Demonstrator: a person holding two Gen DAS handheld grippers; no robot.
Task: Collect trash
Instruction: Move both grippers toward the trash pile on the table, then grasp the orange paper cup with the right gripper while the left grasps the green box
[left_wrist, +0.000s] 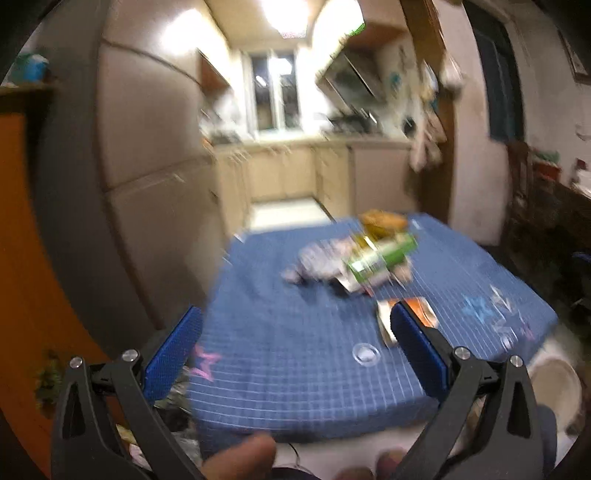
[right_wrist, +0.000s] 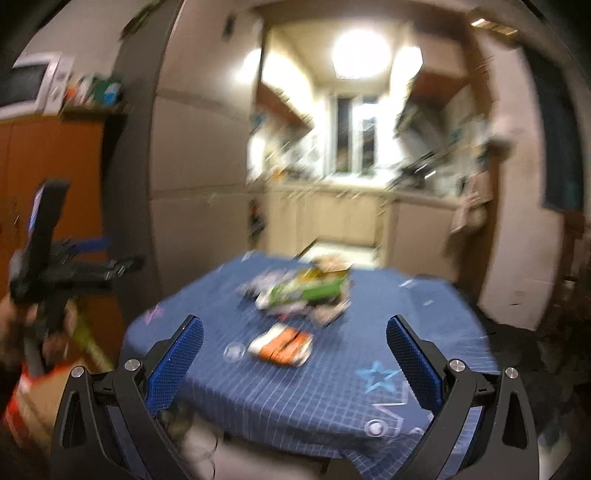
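A heap of trash lies on a table with a blue checked cloth (left_wrist: 295, 350) (right_wrist: 332, 387): a green and white packet (left_wrist: 380, 260) (right_wrist: 306, 290), crumpled grey-white wrappers (left_wrist: 317, 262), a yellow-brown packet (left_wrist: 382, 219) at the far side, and an orange and white wrapper (left_wrist: 421, 314) (right_wrist: 282, 345) lying apart nearer me. A small clear round lid (left_wrist: 365, 353) (right_wrist: 234, 350) lies beside it. My left gripper (left_wrist: 295, 328) is open and empty above the near table edge. My right gripper (right_wrist: 294, 332) is open and empty, short of the table. Both views are blurred.
The left gripper's body (right_wrist: 44, 258) shows at the left of the right wrist view, with a cardboard box (right_wrist: 26, 402) below it. A grey fridge (left_wrist: 147, 147) and orange cabinet (left_wrist: 22, 221) stand left; a kitchen lies behind. A white bucket (left_wrist: 554, 387) sits right of the table.
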